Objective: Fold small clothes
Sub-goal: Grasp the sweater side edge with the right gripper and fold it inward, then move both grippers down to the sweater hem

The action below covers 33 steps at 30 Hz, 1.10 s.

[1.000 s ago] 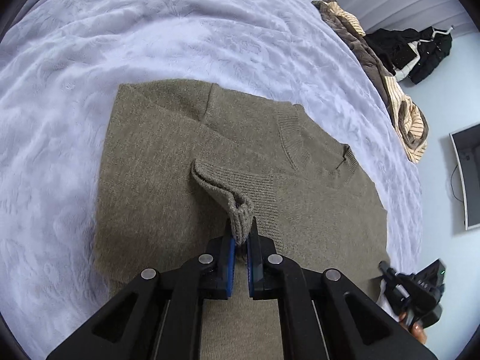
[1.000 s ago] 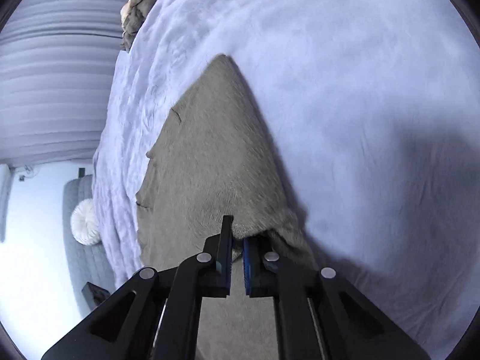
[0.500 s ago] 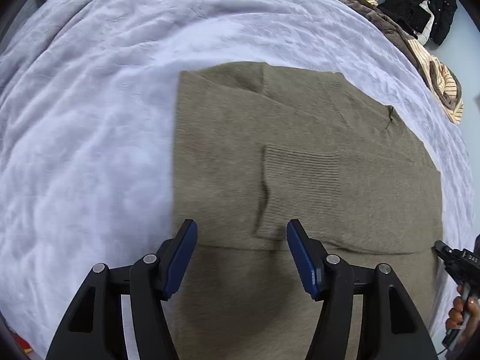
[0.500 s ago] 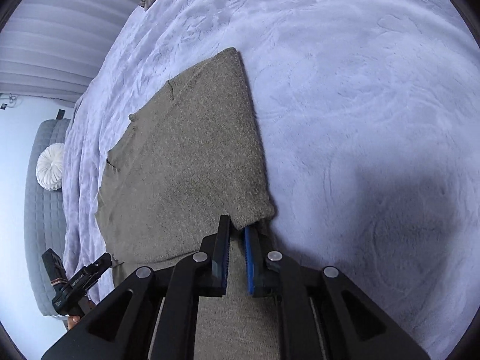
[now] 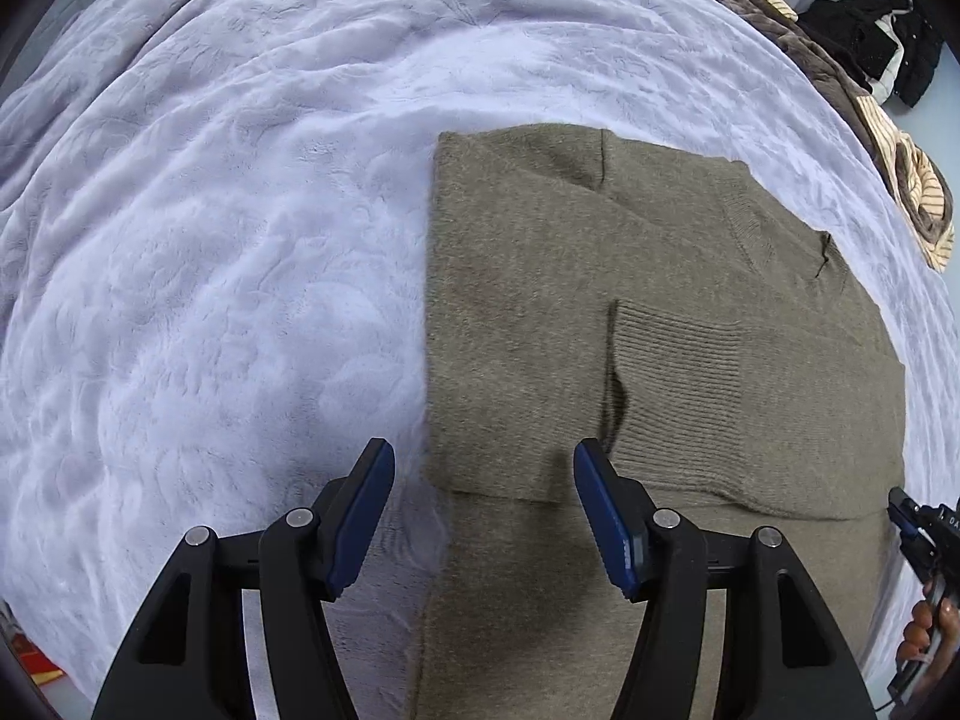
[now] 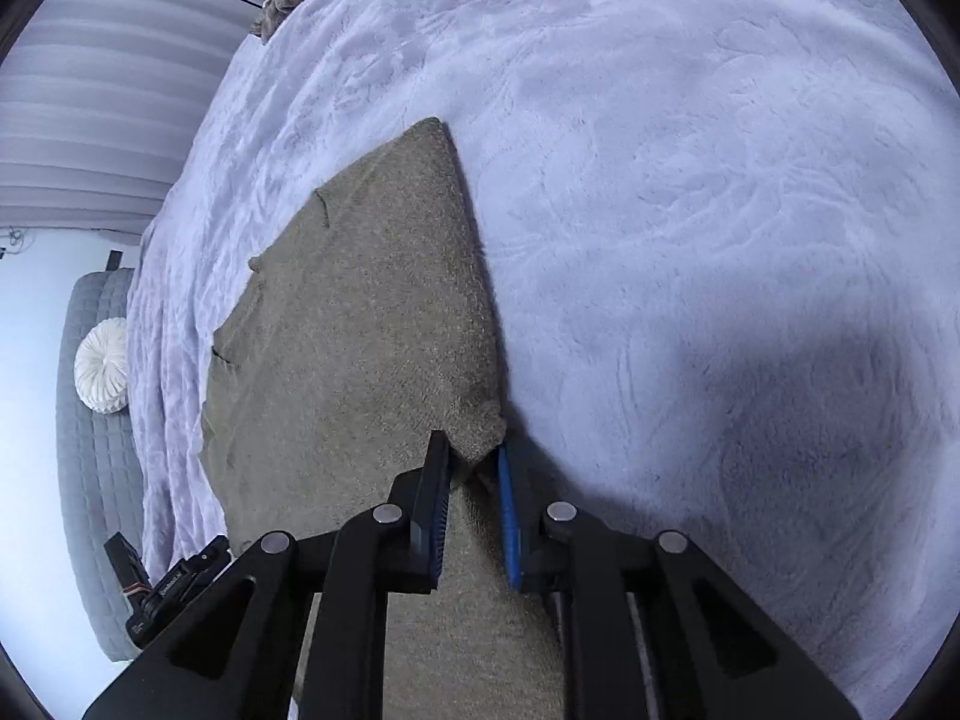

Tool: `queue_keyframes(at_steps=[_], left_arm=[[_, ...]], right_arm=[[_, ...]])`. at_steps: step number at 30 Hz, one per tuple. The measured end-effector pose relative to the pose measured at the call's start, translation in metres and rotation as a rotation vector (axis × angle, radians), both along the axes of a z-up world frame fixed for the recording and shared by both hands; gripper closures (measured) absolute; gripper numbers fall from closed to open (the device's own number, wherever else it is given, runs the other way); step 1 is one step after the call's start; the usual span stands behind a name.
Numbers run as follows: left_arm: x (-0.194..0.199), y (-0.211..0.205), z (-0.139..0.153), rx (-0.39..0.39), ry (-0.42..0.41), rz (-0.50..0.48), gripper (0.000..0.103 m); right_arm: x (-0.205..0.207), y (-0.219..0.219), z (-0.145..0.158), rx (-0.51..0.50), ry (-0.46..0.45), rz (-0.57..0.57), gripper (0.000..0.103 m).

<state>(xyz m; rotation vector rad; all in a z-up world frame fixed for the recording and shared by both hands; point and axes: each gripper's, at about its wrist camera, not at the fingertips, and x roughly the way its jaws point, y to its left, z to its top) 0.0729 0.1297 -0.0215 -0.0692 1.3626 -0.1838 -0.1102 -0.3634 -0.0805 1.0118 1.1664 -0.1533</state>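
Note:
An olive-brown knit sweater [image 5: 630, 312] lies flat on a lavender bedspread [image 5: 210, 240], its sleeves folded in, with a ribbed cuff [image 5: 672, 384] on top. My left gripper [image 5: 483, 516] is open and empty, hovering over the sweater's near left edge. In the right wrist view the sweater [image 6: 360, 330] stretches away from my right gripper [image 6: 471, 468]. Its jaws have parted a little, and the sweater's folded corner [image 6: 480, 441] still sits between the blue pads.
A pile of brown, striped and black clothes [image 5: 870, 60] lies at the bed's far right edge. A grey couch with a white round cushion [image 6: 102, 366] stands beyond the bed. The left gripper [image 6: 174, 588] shows at the right wrist view's lower left.
My left gripper let go of the ribbed cuff, opened wide and shifted left over the sweater's edge. My right gripper lowered the folded corner onto the sweater and its jaws have begun to part.

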Motion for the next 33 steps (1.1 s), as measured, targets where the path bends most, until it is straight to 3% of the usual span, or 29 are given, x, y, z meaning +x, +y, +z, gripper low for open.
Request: queue_keyframes(at_steps=[3,7,15,22,24,25,27,28,29,30,33], left_arm=[[0.001,0.002,-0.014,0.027,0.024,-0.011,0.039],[0.004,0.009,-0.025,0.018,0.023,0.009,0.039],[-0.003,0.008,-0.011,0.084,0.020,-0.009,0.039],[-0.015,-0.008,0.003,0.124,0.010,-0.039,0.039],[-0.020,-0.015,0.006,0.156,0.002,-0.055,0.039],[-0.022,-0.018,0.006,0.166,0.005,-0.065,0.039],[-0.026,-0.024,0.006,0.164,0.021,-0.078,0.039],[-0.028,-0.025,0.005,0.156,0.023,-0.079,0.036],[-0.030,-0.027,0.005,0.150,0.025,-0.079,0.026],[-0.033,-0.027,0.006,0.142,0.023,-0.076,0.000],[-0.044,-0.033,0.010,0.127,0.008,-0.078,0.000]], right_arm=[[0.002,0.004,-0.002,-0.067,0.010,0.050,0.087],[0.001,0.002,-0.008,-0.067,0.014,0.051,0.087],[-0.004,0.003,0.002,-0.081,0.037,0.045,0.086],[-0.013,0.019,0.029,-0.149,0.073,0.079,0.082],[-0.014,0.029,0.036,-0.176,0.077,0.109,0.071],[-0.015,0.034,0.039,-0.189,0.078,0.120,0.059],[-0.014,0.044,0.042,-0.200,0.074,0.153,0.055],[-0.013,0.049,0.042,-0.199,0.073,0.165,0.055],[-0.012,0.053,0.042,-0.194,0.072,0.174,0.055],[-0.012,0.058,0.042,-0.187,0.070,0.182,0.055],[-0.010,0.068,0.042,-0.183,0.064,0.204,0.055]])
